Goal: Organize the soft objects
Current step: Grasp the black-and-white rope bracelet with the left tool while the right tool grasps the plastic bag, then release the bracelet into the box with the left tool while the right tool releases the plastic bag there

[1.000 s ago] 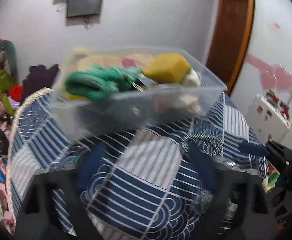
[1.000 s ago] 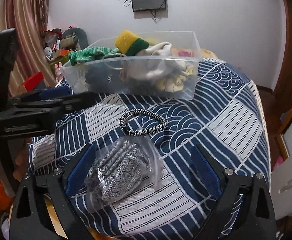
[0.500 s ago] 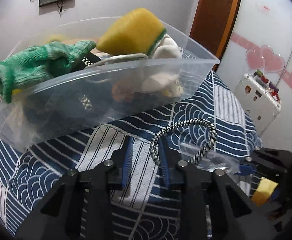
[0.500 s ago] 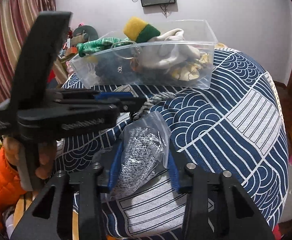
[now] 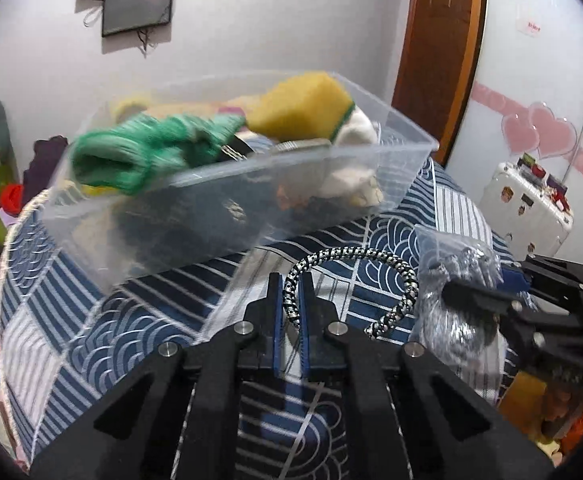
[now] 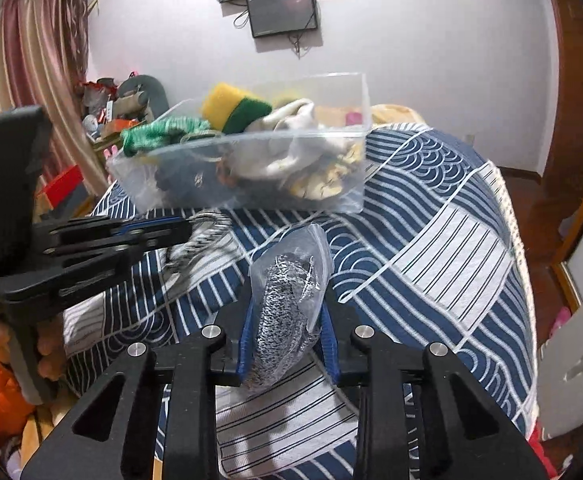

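A clear plastic bin (image 5: 331,184) (image 6: 343,172) stands on the blue patterned cloth and holds a green glove (image 5: 139,152), a yellow-green sponge (image 5: 303,108) (image 6: 231,106) and white fabric (image 6: 287,136). My left gripper (image 5: 290,280) is shut on a black-and-white braided cord loop (image 5: 375,264) and holds it lifted in front of the bin; it also shows in the right wrist view (image 6: 187,228). My right gripper (image 6: 287,308) is shut on a clear bag of grey knit material (image 6: 287,296), which also shows in the left wrist view (image 5: 455,280).
The blue-and-white cloth (image 6: 431,240) covers a rounded table. A wooden door (image 5: 439,48) and a white case (image 5: 527,208) are at the right. Clutter (image 6: 107,112) and curtains (image 6: 23,80) stand at the left. A screen (image 6: 283,12) hangs on the back wall.
Both grippers closed from open: the left on the cord loop, the right on the bag of knit material. Both objects are now raised off the cloth toward the bin.
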Available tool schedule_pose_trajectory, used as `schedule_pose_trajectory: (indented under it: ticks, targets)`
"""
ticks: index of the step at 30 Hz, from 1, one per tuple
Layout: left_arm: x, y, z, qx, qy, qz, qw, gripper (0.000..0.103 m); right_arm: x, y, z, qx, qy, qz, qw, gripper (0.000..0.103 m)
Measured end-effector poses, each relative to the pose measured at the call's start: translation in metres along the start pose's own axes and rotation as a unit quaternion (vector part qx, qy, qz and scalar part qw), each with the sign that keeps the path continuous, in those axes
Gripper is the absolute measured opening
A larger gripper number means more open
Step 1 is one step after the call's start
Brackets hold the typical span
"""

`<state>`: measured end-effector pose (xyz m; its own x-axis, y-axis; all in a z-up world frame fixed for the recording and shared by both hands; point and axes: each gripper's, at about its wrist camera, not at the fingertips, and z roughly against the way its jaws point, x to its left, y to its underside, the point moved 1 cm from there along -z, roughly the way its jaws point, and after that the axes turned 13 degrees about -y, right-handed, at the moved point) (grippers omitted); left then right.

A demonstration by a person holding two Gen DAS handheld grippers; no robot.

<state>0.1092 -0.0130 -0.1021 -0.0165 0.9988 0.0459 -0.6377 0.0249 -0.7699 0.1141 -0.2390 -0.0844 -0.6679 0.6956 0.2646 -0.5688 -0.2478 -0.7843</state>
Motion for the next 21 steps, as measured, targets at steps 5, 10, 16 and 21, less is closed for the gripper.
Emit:
schedule_pose_trajectory:
  ticks: [5,10,16,21]
  targets:
    - [0.013,-0.004,0.025,-0.03,-0.014,0.01,0.9994,0.006,0.0,-0.01,0.009,-0.024,0.007,0.002,1.0,0.025]
    - [0.021,-0.016,0.046,-0.067,-0.031,0.02,0.997,0.006,0.005,-0.026,0.016,-0.055,0.011,0.009,0.998,0.025]
    - [0.039,-0.04,0.06,-0.11,-0.062,0.044,0.991,0.006,0.014,-0.061,0.026,-0.104,0.025,0.037,0.994,0.025]
    - [0.046,-0.063,0.05,-0.123,-0.091,0.054,0.9867,0.006,0.016,-0.088,0.025,-0.124,0.039,0.056,0.99,0.025]
